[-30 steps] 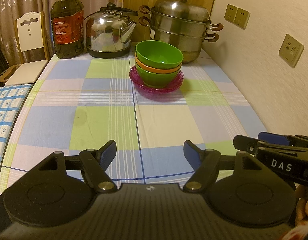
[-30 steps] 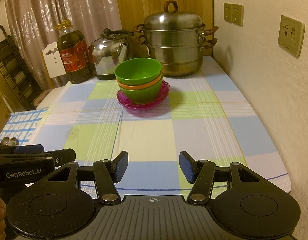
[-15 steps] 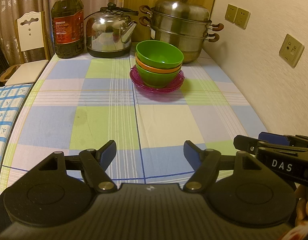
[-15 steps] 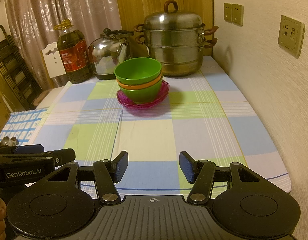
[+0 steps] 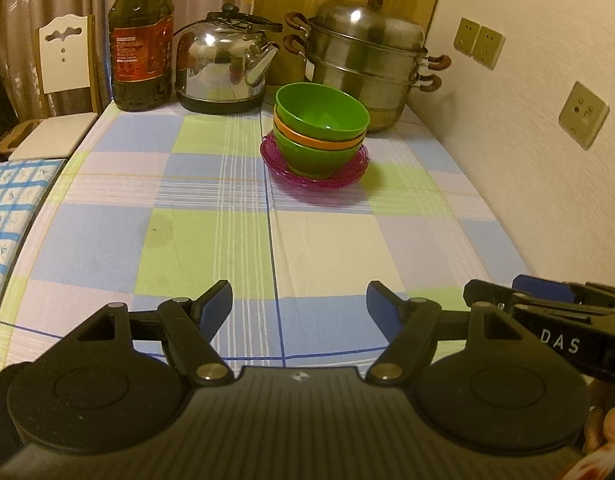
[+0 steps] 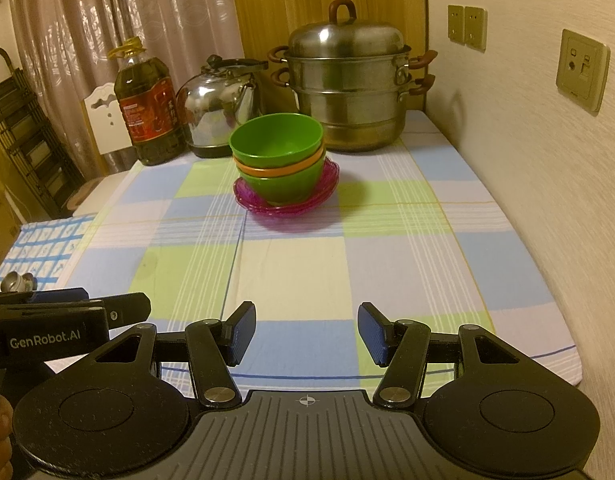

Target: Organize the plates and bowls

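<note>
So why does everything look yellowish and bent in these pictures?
Left wrist view: warm indoor light tints the wall; fisheye bows the table edges; glare on the kettle. Right wrist view: same tint, curved wall, sheen on the steamer pot.

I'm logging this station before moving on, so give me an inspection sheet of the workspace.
Surface: checked tablecloth, mostly bare.
Job's things: three nested bowls, green, orange, green, on pink plates.
Clutter: oil bottle, kettle, steamer pot at the far edge.
Grippers: left gripper and right gripper, jaws open, holding nothing.
Cables: nothing seen.
Surroundings: wall sockets, curtain, chair.
</note>
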### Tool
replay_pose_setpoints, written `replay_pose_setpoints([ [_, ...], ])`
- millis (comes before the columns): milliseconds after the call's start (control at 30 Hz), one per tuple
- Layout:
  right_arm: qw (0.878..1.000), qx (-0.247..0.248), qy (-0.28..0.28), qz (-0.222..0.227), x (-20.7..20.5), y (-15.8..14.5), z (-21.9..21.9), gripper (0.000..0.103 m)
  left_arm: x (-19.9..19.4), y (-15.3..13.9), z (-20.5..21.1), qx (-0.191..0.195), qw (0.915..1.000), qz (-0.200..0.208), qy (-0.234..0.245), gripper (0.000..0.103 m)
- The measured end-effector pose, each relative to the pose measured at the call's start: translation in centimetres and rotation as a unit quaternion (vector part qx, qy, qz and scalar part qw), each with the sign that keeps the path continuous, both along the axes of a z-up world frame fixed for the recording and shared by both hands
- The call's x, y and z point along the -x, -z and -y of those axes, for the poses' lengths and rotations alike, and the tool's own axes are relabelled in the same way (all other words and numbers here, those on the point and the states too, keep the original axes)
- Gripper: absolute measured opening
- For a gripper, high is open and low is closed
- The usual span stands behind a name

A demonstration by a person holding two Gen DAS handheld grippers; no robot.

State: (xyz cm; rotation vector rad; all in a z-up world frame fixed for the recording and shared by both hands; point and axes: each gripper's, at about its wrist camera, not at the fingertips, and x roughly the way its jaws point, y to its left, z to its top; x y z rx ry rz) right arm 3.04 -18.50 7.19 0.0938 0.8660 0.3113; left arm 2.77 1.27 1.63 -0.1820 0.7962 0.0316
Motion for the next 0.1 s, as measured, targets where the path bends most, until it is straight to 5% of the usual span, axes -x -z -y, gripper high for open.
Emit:
replay_pose_setpoints([
  [100,1.000,0.000,0.000,0.000,-0.02,0.01,0.01,0.057,-0.03,0.11,-0.08,0.002,1.0000,-0.001,-0.001,0.072],
])
